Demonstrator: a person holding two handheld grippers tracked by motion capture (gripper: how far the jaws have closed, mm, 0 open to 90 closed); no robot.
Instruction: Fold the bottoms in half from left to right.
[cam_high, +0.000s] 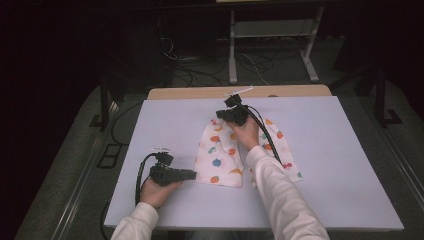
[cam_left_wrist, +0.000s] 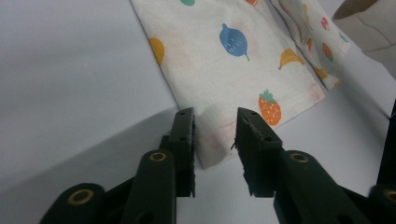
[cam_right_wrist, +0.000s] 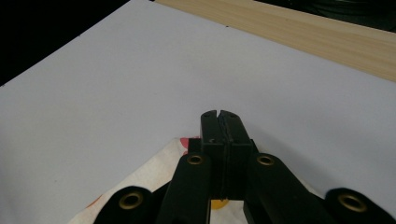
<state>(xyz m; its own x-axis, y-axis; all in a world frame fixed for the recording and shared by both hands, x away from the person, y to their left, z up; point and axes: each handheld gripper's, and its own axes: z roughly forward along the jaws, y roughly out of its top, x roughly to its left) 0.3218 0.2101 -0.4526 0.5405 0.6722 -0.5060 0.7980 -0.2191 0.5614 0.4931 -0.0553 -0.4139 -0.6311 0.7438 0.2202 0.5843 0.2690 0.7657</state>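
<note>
While the scene is read from left to right, the left gripper (cam_high: 192, 174) is met first, held low over the pale table (cam_high: 350, 165) near its near-left part, with its jaws pointing right at the fruit-printed cloth (cam_high: 220, 157). Seen in the left gripper view, the near-left corner of the cloth (cam_left_wrist: 224, 70) lies flat between the two jaws, which stand apart on either side of it; a gap is left on both sides, so the corner is not yet pinched and the left gripper (cam_left_wrist: 215, 126) is counted as released. A printed strawberry (cam_left_wrist: 269, 106) is seen just beside the right-hand jaw, and a blue fruit (cam_left_wrist: 235, 39) farther along the cloth.

Spread in the middle of the table, the cloth reaches from near the left gripper to its far edge, where the right gripper (cam_high: 227, 116) is set. In the right gripper view its jaws are pressed together at the tips, and the right gripper (cam_right_wrist: 219, 119) is clenched; cloth (cam_right_wrist: 154, 172) is seen beneath the jaws, but whether any is caught between them cannot be told
</note>
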